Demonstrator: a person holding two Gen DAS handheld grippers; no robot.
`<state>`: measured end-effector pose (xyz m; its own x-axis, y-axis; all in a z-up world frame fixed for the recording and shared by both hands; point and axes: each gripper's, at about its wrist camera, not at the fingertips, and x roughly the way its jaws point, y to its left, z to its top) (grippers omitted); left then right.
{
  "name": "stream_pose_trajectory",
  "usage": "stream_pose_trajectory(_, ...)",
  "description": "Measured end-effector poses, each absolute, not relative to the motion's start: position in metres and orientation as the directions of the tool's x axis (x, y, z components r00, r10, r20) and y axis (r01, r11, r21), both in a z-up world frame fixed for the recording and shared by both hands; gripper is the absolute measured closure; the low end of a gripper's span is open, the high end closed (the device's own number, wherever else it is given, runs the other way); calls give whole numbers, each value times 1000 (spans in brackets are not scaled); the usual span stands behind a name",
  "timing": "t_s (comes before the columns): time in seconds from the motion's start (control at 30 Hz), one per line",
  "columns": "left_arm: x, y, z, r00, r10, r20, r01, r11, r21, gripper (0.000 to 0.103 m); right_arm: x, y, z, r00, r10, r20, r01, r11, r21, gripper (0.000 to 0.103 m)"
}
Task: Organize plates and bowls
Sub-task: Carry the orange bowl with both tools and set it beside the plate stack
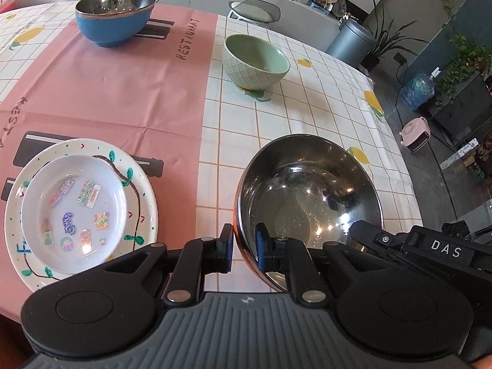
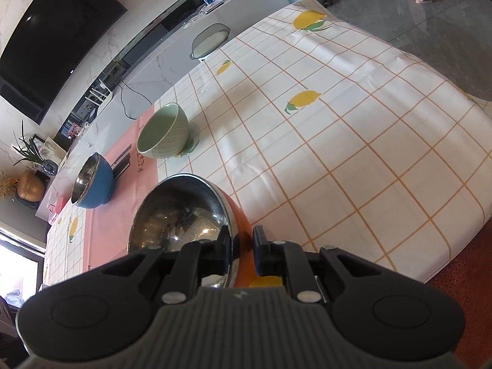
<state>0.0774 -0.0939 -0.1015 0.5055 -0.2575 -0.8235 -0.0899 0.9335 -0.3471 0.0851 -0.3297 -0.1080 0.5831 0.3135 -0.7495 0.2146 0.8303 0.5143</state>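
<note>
Both of my grippers grip one steel-lined bowl with an orange outside (image 1: 307, 200) (image 2: 178, 215), low over the checked tablecloth near the front edge; I cannot tell whether it touches the cloth. My left gripper (image 1: 244, 246) is shut on its near-left rim, one finger inside and one outside. My right gripper (image 2: 243, 246) is shut on the rim of the opposite side and enters the left wrist view from the right (image 1: 361, 232). A green bowl (image 1: 255, 61) (image 2: 164, 132) and a blue steel-lined bowl (image 1: 115, 15) (image 2: 92, 181) stand farther back. A small stickered dish (image 1: 73, 209) lies on a painted plate (image 1: 144, 193) to the left.
A pink placemat (image 1: 123, 92) covers the table's left part. The table's right edge (image 1: 396, 141) drops to a floor with a pink heater (image 1: 415, 135) and a water bottle (image 1: 418, 89). Behind the table are a stool (image 1: 255, 9), a grey bin (image 1: 350, 40) and a counter.
</note>
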Motion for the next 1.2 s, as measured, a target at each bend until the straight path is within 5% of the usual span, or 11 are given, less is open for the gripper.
stream_pose_trajectory(0.43,85,-95,-102,511,-257,-820,-88,934,-347,86,89,-330,-114,570,305,-763,230,832,505,89)
stream_pose_trajectory(0.87,87,-92,-101,531,-279,-800,-74,925,-373,84,89,-329,-109,601,298,-742,210,837,505,77)
stream_pose_trajectory(1.2,82,-83,-78,624,-230,-747,-42,944,-326,60,85,-312,-78,685,242,-688,119,894,432,56)
